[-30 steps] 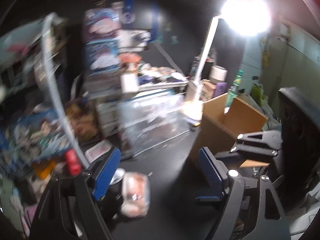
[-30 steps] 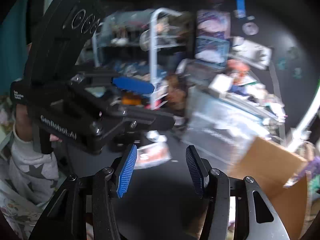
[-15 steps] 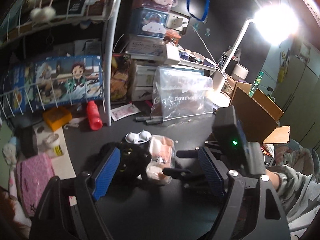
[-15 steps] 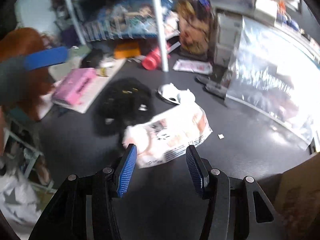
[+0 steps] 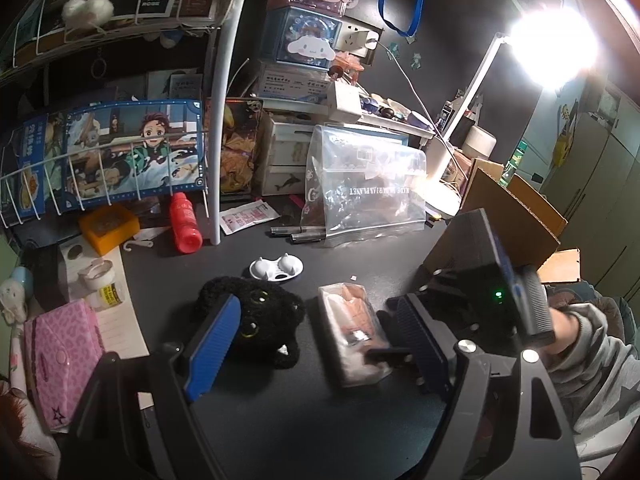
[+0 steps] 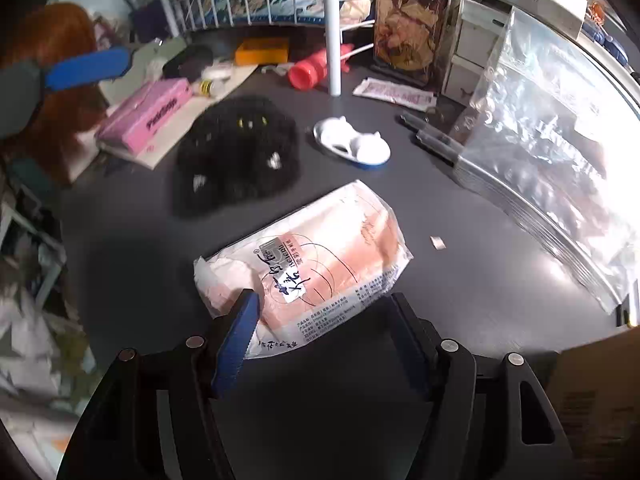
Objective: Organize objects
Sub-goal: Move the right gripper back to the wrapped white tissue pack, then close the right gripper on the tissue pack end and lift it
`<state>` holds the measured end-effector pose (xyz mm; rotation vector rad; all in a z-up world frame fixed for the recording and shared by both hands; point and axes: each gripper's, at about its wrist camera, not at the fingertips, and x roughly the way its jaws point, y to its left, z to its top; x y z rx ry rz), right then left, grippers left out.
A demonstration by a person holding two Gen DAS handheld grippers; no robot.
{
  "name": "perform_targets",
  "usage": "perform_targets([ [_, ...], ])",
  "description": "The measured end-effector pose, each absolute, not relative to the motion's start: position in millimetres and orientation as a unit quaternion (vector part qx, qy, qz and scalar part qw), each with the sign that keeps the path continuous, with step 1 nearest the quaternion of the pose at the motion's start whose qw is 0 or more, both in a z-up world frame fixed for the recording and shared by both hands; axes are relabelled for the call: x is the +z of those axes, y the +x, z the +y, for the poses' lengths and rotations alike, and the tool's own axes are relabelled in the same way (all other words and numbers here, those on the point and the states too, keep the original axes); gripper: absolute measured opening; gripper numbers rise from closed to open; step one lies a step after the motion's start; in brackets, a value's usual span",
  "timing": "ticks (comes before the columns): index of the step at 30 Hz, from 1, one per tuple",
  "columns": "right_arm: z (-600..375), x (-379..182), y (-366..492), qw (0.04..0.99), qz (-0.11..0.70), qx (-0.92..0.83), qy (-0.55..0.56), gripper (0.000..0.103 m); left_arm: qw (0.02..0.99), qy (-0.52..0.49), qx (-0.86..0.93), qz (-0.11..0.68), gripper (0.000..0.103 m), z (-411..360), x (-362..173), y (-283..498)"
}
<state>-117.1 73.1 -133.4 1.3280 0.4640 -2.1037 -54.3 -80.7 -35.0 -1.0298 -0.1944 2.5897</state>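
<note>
- Your right gripper (image 6: 320, 336) had just been opening, fingers straddling the pink tissue pack (image 6: 316, 264), no visible squeeze.
- Your left gripper (image 5: 316, 344) hung wide, empty, above the black plush (image 5: 260, 312).

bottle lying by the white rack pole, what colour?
Red bottle, clearest in the left wrist view.

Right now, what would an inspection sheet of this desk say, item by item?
Surface: dark desk top, crowded along its back edge.
Job's things: pink-and-white plastic tissue pack; black fluffy plush; white twin-cup case.
Clutter: red bottle, clear zip bag, orange box, pink leopard pouch.
Grippers: right gripper jaws just opened, straddling the pack's near end; left gripper open.
Cables: white lead from wall socket.
Surroundings: wire rack, bright lamp, cardboard box.
</note>
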Motion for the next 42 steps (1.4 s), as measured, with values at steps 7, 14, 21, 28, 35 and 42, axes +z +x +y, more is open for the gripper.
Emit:
perform_targets([
  [7, 85, -117, -101, 0.184, 0.245, -0.842, 0.444, 0.064, 0.178, -0.359, 0.913, -0.072, 0.079, -79, -34, -56],
  [14, 92, -110, -106, 0.228, 0.064, -0.859, 0.454, 0.091, 0.177, -0.358, 0.914, -0.069, 0.079, -80, -32, -53],
  [21, 76, -138, -120, 0.195, 0.066, -0.854, 0.477, 0.093, 0.175, -0.359, 0.914, -0.069, 0.079, -83, -32, -50],
  [28, 72, -138, -109, 0.208, 0.117, -0.859, 0.453, 0.055, 0.176, -0.366, 0.911, -0.072, 0.079, -84, -35, -54],
  [35, 82, -134, -106, 0.244, 0.116, -0.846, 0.46, 0.024, 0.186, -0.373, 0.907, -0.064, 0.079, -71, -38, -59],
  [42, 81, -96, -83, 0.308, 0.101, -0.841, 0.433, 0.023, 0.21, -0.375, 0.901, -0.059, 0.079, -50, -36, -65],
])
